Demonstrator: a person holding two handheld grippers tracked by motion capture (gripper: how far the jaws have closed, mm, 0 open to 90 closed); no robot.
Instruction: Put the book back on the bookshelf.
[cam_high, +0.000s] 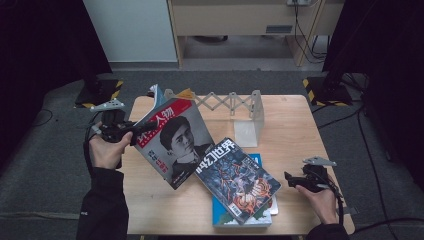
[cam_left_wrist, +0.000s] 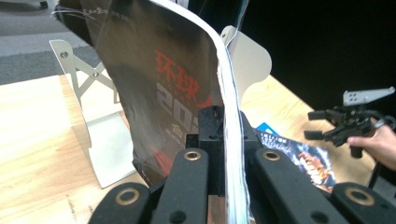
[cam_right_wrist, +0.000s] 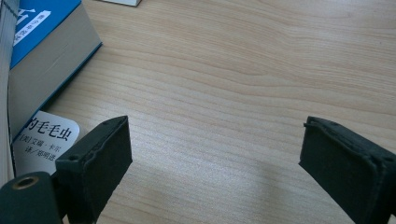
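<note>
A magazine with a portrait cover and a red header hangs tilted over the table's left part. My left gripper is shut on its left edge. In the left gripper view the jaws clamp the page edges, and the dark cover rises in front of the camera. A second magazine with colourful artwork lies on a blue book near the front edge. My right gripper rests low at the table's right, open, with nothing between its jaws. The blue book lies to its left.
A metal expanding book rack with upright end plates stands at the back of the wooden table; one plate is close behind the held magazine. A white book peeks out under the blue one. Dark curtains flank the table.
</note>
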